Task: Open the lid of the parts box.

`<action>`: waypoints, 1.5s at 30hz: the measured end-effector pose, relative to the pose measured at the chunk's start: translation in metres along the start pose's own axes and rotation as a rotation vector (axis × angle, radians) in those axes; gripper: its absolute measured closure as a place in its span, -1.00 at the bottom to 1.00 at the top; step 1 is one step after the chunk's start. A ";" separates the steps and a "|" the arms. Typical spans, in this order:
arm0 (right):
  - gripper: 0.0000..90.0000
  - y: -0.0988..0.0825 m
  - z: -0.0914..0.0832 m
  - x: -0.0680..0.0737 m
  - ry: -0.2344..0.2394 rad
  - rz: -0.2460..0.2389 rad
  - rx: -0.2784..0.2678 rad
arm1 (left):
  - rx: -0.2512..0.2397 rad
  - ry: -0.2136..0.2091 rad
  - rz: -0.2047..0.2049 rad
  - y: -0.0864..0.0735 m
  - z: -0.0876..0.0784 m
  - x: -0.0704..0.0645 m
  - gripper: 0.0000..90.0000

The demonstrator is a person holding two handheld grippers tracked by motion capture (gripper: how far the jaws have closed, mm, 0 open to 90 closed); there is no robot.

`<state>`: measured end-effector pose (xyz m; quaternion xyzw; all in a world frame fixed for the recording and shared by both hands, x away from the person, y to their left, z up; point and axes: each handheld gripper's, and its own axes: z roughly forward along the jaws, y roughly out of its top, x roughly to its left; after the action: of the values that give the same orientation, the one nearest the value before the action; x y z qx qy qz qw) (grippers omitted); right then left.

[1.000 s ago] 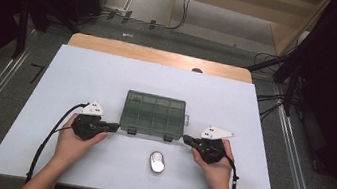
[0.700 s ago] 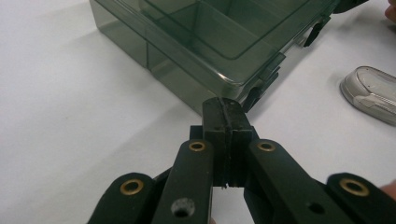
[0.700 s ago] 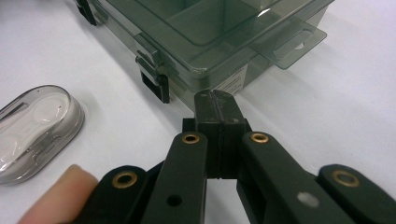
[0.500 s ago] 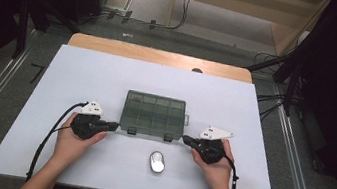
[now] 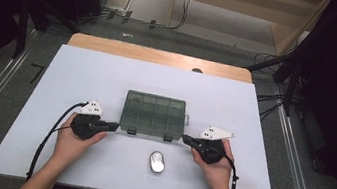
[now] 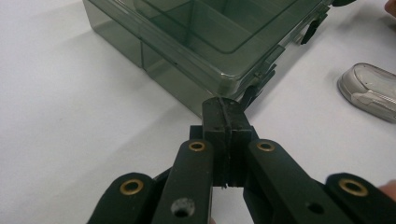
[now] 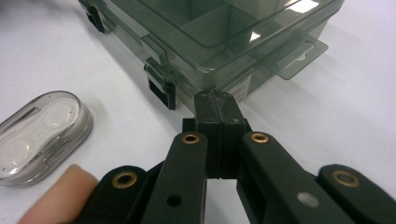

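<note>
- A smoky translucent compartment box (image 5: 154,114), lid down, sits at the middle of a white table (image 5: 109,73), its long axis running side to side across the person's front and its two dark latches (image 5: 131,131) facing the person.
- The left gripper (image 5: 112,126), held in the person's left hand (image 5: 74,136), lies level on the table and points inward at the box's near left corner; its jaws are pressed together with nothing between them, the tip just beside that corner.
- The right gripper (image 5: 186,138) mirrors it from the right hand (image 5: 215,159), jaws likewise closed and empty, the tip just off the box's near right corner.
- In the left gripper view the closed left gripper (image 6: 223,108) sits close below the box's front edge (image 6: 219,84), beside one latch (image 6: 250,93); whether it touches the plastic cannot be told.
- In the right gripper view the right gripper (image 7: 215,103) points at the corner near the box's label, with a latch (image 7: 161,86) off to its side.
- A small clear oval case (image 5: 157,162) lies on the table nearer the person, between the two hands and apart from the box.
- Both grippers flank the box about evenly, so neither arm looks nearer; any move on the latches would likely mean travelling inward along the box's long front edge.
</note>
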<state>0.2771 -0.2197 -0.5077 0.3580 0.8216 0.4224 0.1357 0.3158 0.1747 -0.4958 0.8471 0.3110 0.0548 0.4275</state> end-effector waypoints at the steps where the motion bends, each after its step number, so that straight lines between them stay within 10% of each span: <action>1: 0.96 0.000 0.000 0.000 0.002 0.001 -0.002 | -0.002 -0.003 -0.002 0.000 0.000 0.000 0.99; 21: 0.96 0.005 -0.005 0.003 0.003 -0.012 -0.030 | -0.003 -0.003 0.007 0.002 -0.001 -0.003 0.99; 45: 0.96 0.010 -0.008 0.000 0.005 0.035 -0.104 | -0.137 -0.049 0.004 0.018 -0.009 -0.010 0.99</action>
<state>0.2782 -0.2207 -0.4953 0.3636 0.7925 0.4676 0.1449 0.3131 0.1667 -0.4749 0.8175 0.2944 0.0558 0.4919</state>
